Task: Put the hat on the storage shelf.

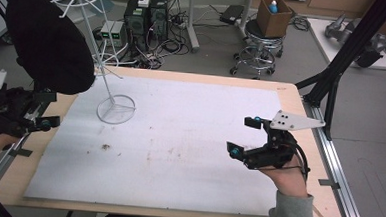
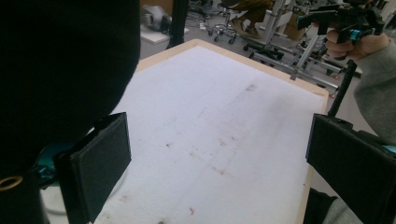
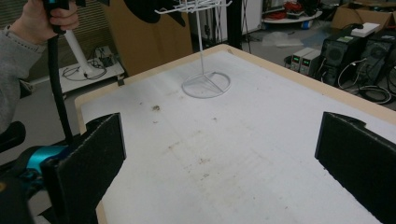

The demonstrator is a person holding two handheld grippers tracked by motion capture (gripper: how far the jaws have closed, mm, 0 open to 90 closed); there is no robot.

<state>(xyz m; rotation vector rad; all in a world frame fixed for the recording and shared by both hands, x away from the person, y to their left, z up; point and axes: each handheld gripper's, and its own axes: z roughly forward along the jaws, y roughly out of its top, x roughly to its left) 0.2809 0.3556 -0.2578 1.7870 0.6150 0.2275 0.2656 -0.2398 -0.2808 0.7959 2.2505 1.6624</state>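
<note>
The left gripper [image 1: 27, 122] sits at the table's [image 1: 291, 101] near-left edge with its black padded fingers [image 2: 100, 163] spread wide and empty. Above and just behind those fingers hangs a large black rounded fabric object [image 1: 47, 41], apparently a hat; whether it is touching the white wire display stand [image 1: 112, 102] cannot be told. The right gripper [image 1: 244, 136] hovers over the white mat [image 1: 179, 138] on the right, its fingers [image 3: 91, 158] also spread, holding nothing, well apart from the stand.

The step in hand looks like reaching for the black object. To do it well, bring the left fingers up to its lower rim so one pad goes either side of the fabric, then close on a firm fold rather than a loose edge. The right gripper could steady the stand's ring base, since thin wire will likely tip.

The object's long axis runs roughly up-and-down, leaning slightly away from the left fingers, with its broad end lowest.
</note>
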